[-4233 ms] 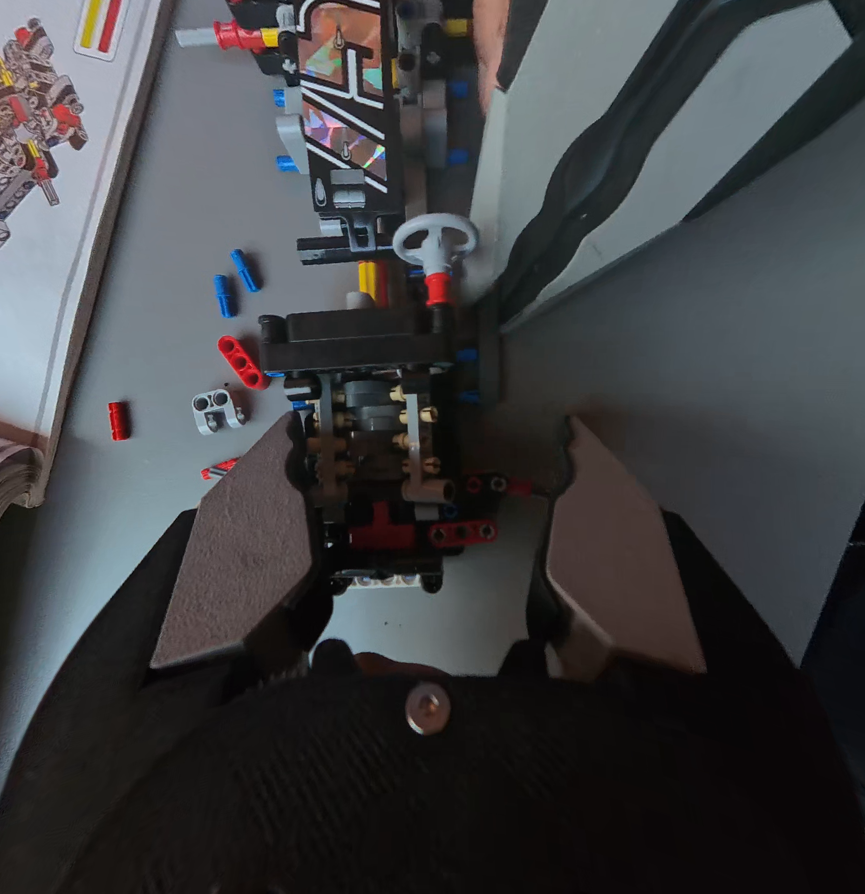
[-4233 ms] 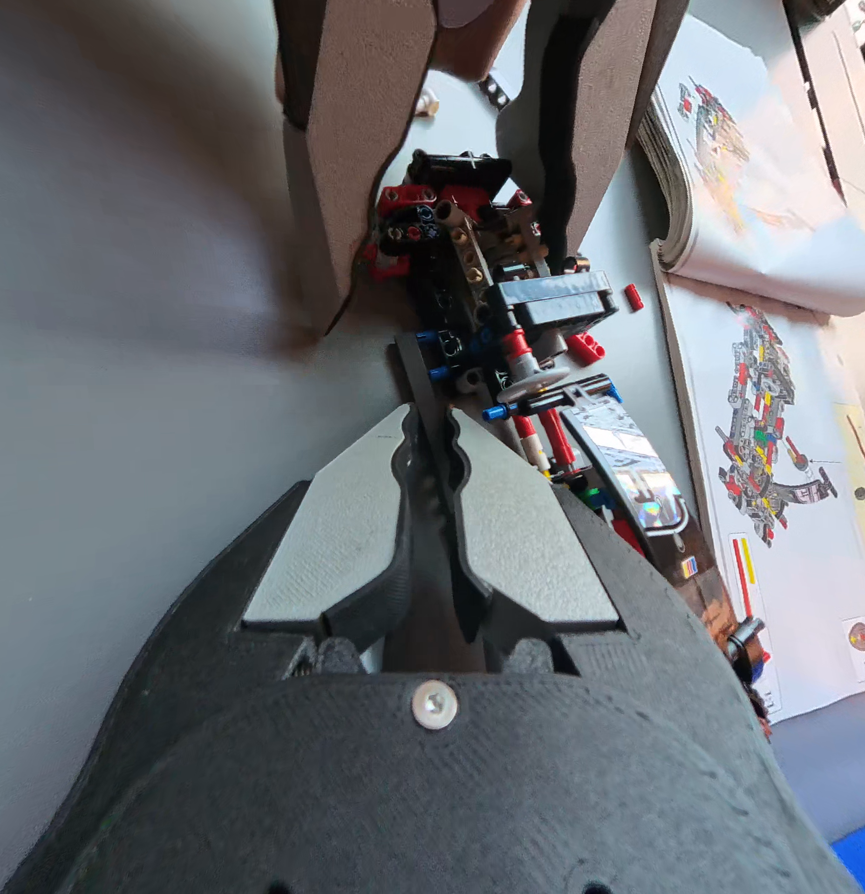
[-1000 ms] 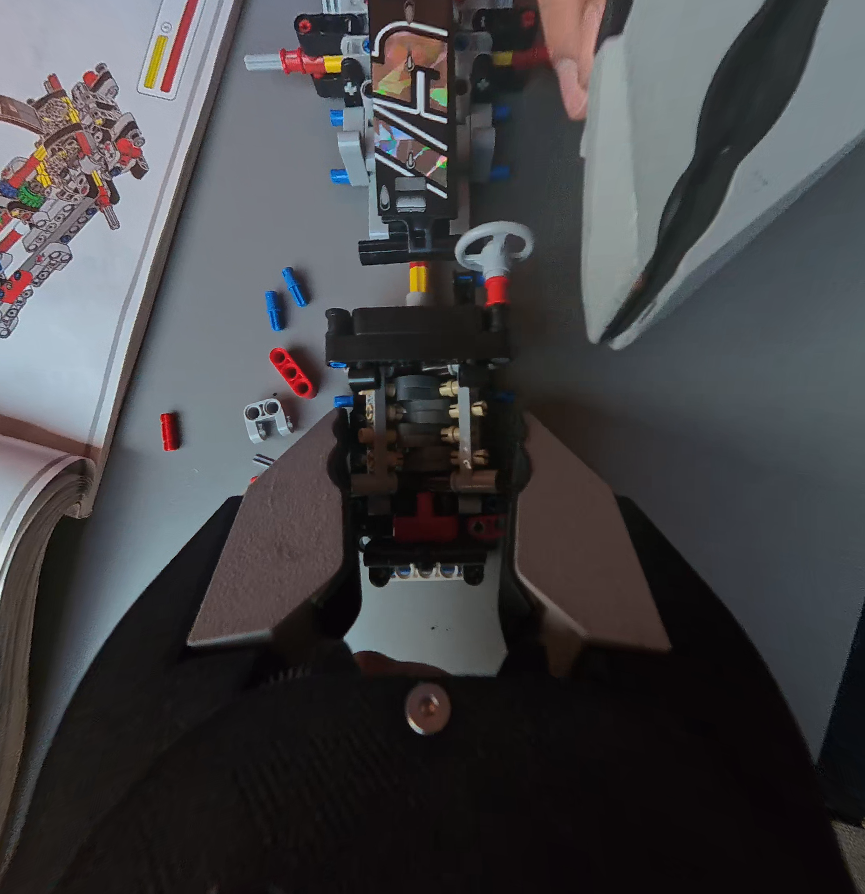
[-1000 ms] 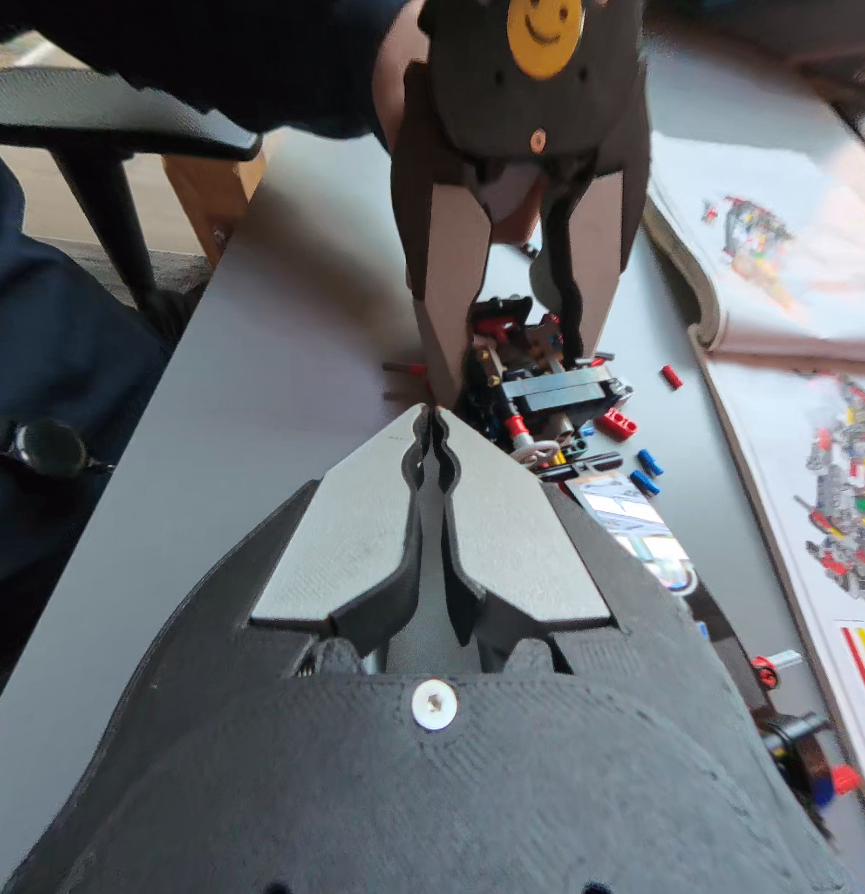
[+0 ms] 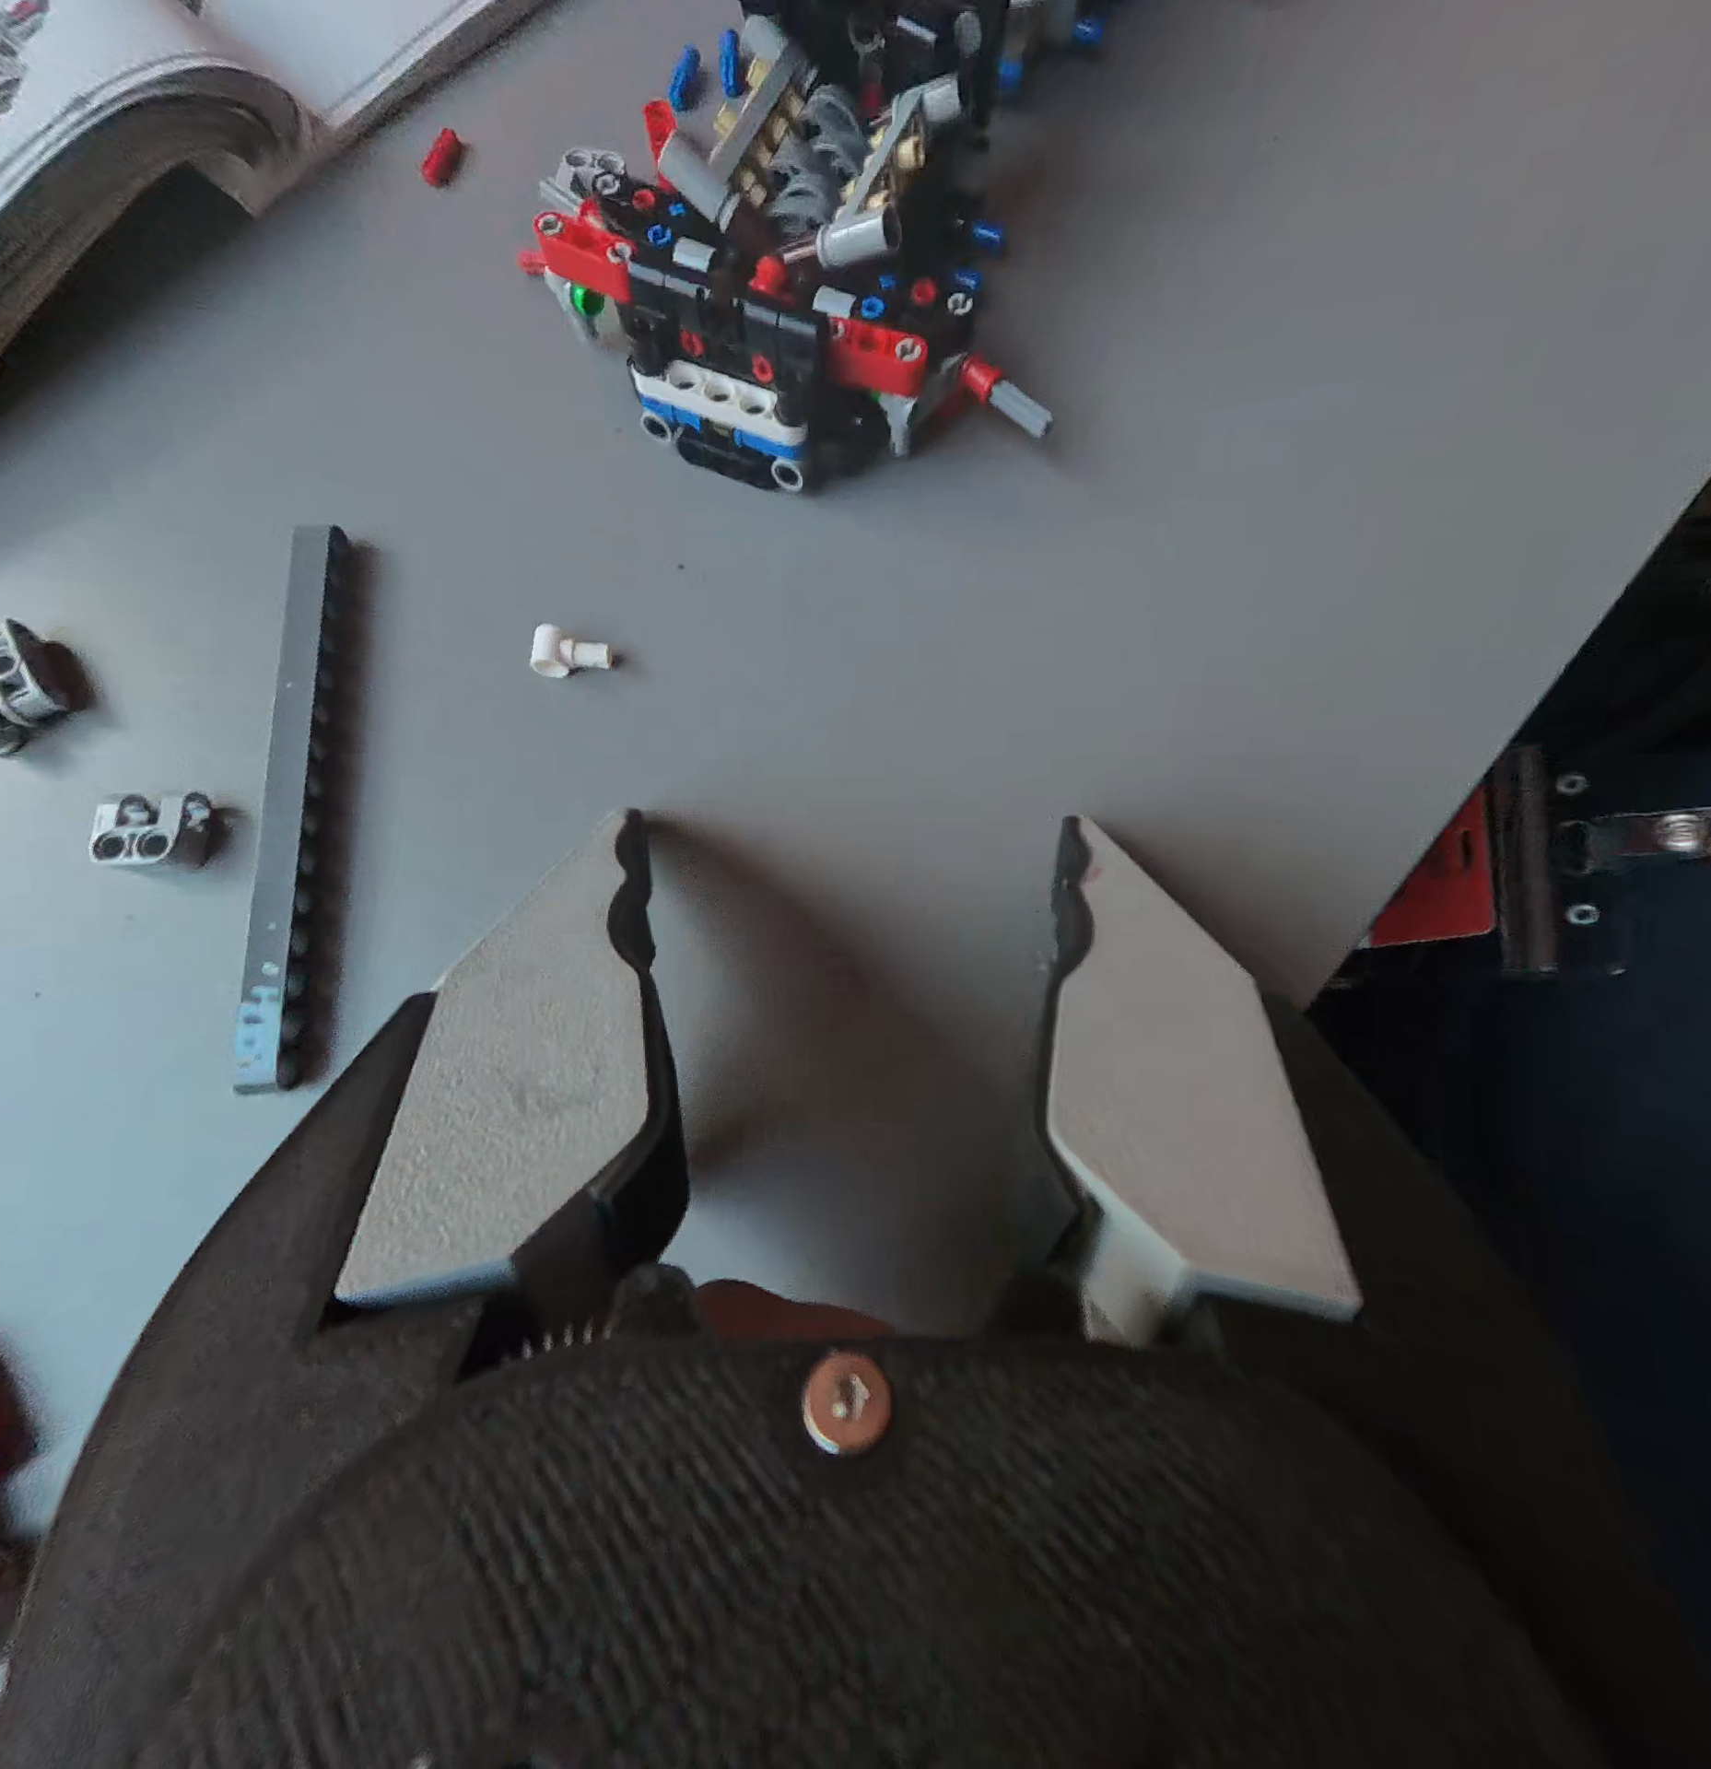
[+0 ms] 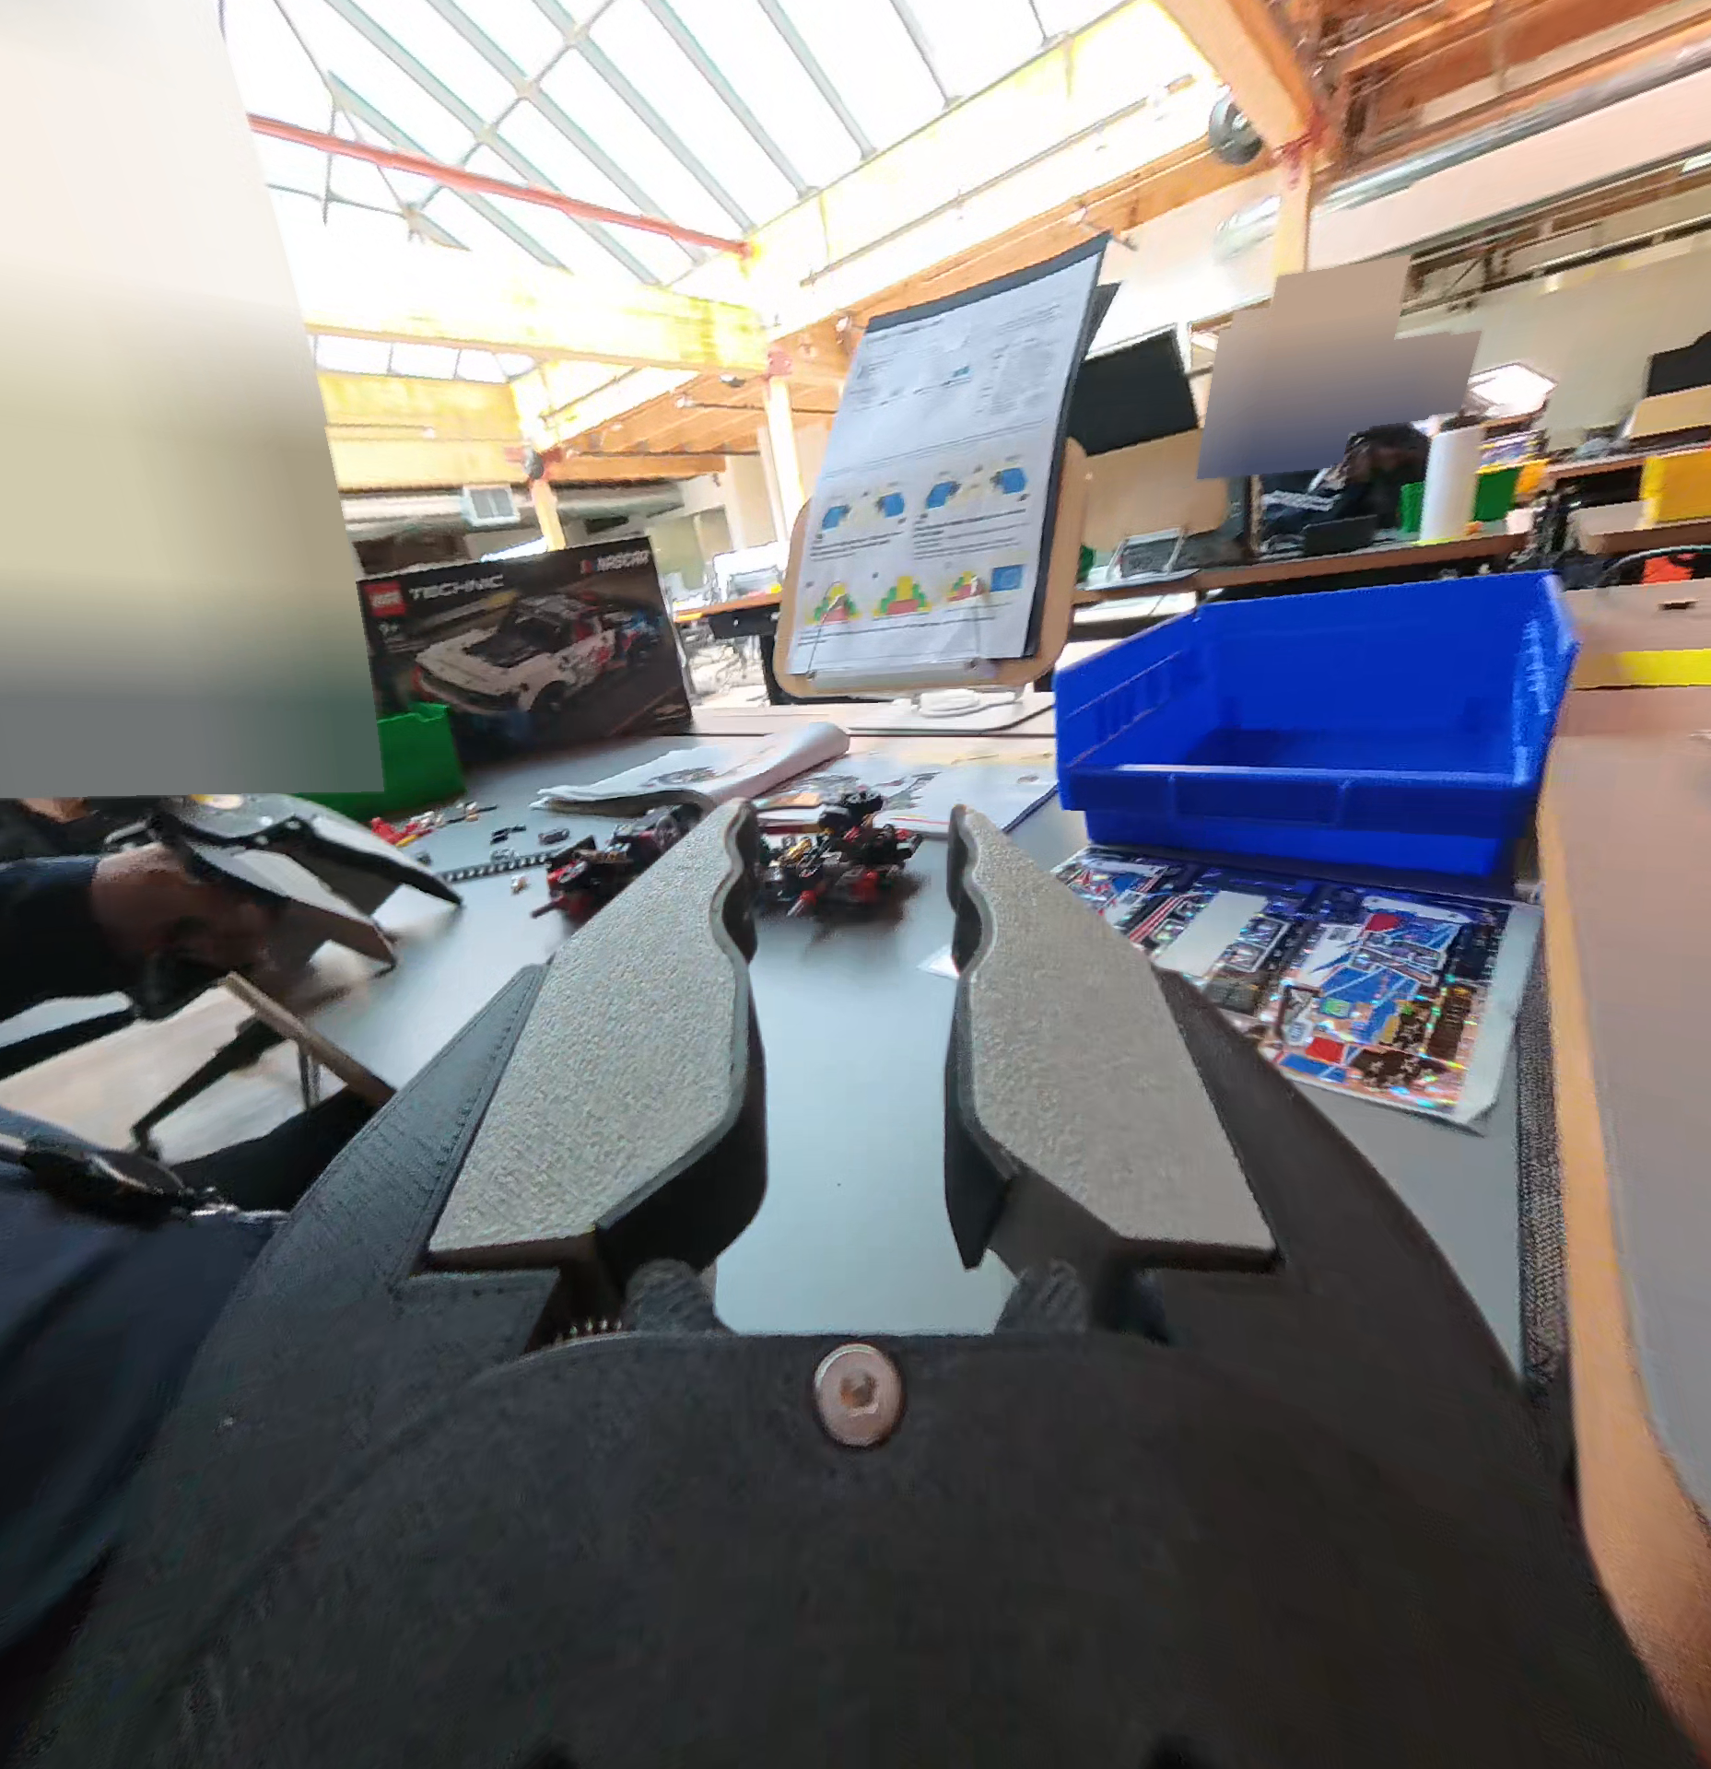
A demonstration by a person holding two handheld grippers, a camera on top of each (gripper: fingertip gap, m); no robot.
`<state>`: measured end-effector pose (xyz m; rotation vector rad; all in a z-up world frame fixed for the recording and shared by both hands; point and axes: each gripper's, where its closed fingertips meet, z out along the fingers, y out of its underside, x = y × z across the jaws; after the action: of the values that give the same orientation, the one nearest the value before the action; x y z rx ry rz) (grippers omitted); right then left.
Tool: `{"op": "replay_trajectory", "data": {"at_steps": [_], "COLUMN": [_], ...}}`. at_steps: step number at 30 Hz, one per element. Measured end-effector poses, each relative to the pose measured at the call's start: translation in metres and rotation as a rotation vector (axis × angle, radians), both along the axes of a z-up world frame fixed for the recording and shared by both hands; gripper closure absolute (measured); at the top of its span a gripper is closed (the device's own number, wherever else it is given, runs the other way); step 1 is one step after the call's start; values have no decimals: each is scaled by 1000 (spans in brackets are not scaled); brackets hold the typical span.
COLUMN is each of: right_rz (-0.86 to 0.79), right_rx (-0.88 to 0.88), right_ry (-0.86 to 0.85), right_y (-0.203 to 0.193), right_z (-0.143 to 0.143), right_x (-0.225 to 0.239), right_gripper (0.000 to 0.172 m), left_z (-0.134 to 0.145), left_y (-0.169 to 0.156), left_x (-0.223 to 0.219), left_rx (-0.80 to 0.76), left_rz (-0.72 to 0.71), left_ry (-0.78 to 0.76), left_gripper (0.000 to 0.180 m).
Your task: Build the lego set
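The left gripper (image 5: 846,823) was spread wide and held nothing; only bare grey table (image 5: 832,670) showed between its fingers. The brick car model (image 5: 765,316) sat at about 12 o'clock, well apart from it. A small white peg (image 5: 566,655) lay at 11 o'clock, and a long grey beam (image 5: 291,814) at 9 o'clock. The right gripper (image 6: 846,833) was partly spread and also held nothing, well back from the model, with the blue bin (image 6: 1311,727) at 2 o'clock. A good grab would probably need slow, straight moves over one piece.
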<state>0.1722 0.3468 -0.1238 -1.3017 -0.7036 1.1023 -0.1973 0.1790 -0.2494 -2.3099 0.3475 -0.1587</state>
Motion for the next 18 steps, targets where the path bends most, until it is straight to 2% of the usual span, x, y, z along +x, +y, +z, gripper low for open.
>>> {"op": "replay_trajectory", "data": {"at_steps": [4,8,11,12,14,18], "right_rz": [-37,-57,-63,-60,-72,-72], "right_rx": [4,34,29,17,-12,-48], "right_ry": [64,31,22,5,-63,-199], "right_y": [3,-15,-49,-64,-94,-154], "right_z": [10,11,3,-3,-18,-45], "right_x": [14,25,46,55,74,112], "right_gripper": [138,138,137,137,137,138], "left_z": [1,2,0,1,3,22], "left_y": [3,2,1,1,-2,-37], "left_x": [6,5,9,12,14,78], "left_rx": [0,12,23,27,52,206], "left_rz": [-17,-9,-28,-36,-13,-52], "left_ry": [-36,-50,6,4,27,-49], "left_gripper": [92,96,98,103,102,107]}}
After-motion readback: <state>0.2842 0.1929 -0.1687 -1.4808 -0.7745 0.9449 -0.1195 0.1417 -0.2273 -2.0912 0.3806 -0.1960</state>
